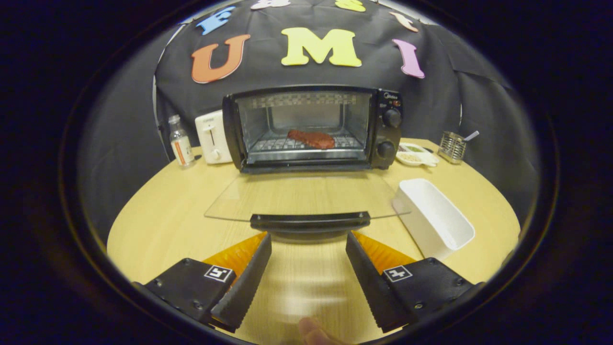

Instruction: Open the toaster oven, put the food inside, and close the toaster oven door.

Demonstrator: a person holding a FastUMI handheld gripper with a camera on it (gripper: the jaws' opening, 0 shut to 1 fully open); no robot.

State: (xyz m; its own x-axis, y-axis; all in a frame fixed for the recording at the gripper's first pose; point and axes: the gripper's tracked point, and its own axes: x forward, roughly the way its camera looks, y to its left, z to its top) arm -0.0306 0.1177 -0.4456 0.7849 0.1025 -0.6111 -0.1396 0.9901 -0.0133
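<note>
Round wooden table (158,225) carries everything we note here. Largest on it is the toaster oven (311,127), standing at the far side against the booth wall. Its glass door (306,196) is dropped flat toward us, handle (310,221) just ahead of the fingertips. We judge the door lies open because the loading step is done and only the closing is left.

The food (311,139), a reddish-brown slab like a steak, lies on the wire rack (278,143) inside the oven, a little right of the rack's middle.

To the right of the door sits a white rectangular tub (433,215). It looks empty; probably the food came from it, though we cannot confirm that.

Left of the oven stands a white pop-up toaster (211,136), and beside that a small clear bottle (180,141). To the oven's right are a shallow white dish (415,154) with something pale in it, too small to name, and a metal mesh holder (452,146) with a utensil handle poking out.

Gripper (309,249): jaws spread wide, holding nothing, one either side of the handle's span and just short of it. We read this as lined up to lift the door from below. A fingertip (311,330) of the person shows between the fingers.
</note>
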